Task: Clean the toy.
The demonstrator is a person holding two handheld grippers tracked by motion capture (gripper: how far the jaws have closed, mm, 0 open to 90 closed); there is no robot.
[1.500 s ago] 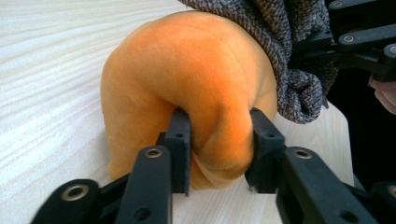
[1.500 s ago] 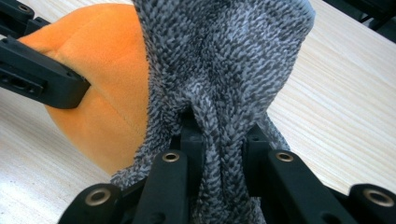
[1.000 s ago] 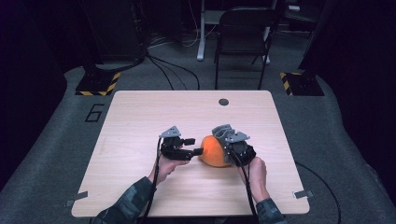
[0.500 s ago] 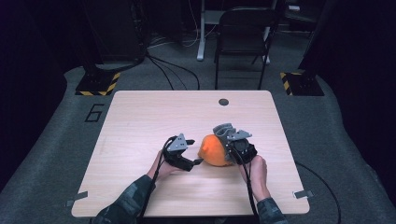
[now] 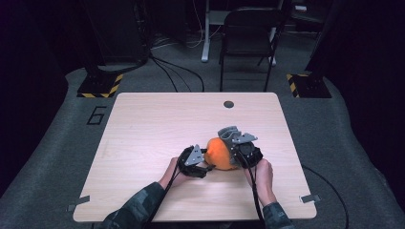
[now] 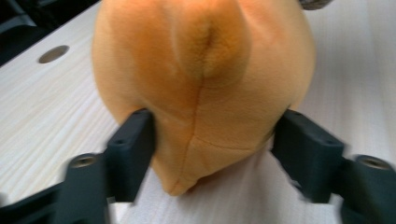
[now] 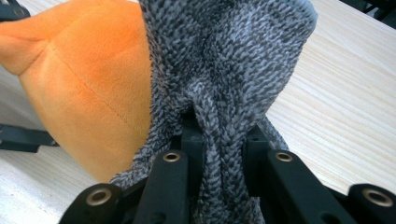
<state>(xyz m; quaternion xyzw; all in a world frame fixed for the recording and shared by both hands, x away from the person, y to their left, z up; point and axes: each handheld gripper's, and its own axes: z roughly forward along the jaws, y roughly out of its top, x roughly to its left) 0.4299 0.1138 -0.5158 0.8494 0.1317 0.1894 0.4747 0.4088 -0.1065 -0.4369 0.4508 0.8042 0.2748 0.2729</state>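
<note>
Near the table's (image 5: 143,124) front edge sits the orange plush (image 5: 218,153). Left gripper (image 6: 212,140) jaws, just closing, straddle its lower end (contact unclear); right gripper (image 7: 223,140) clamps the grey knit cloth (image 7: 224,60), hiding the plush's far side.

The orange toy (image 6: 201,88) is soft plush with a short, velvety nap and a stitched seam down its middle. The grey sock (image 7: 224,70) is a coarse, flecked knit (dark and light yarn mixed), rough-looking. The left tool (image 6: 210,154) and right tool (image 7: 222,140) have matt black plastic jaws with small metal screws. The bench (image 5: 157,124) is pale wood-grain laminate, smooth with a faint sheen.
</note>
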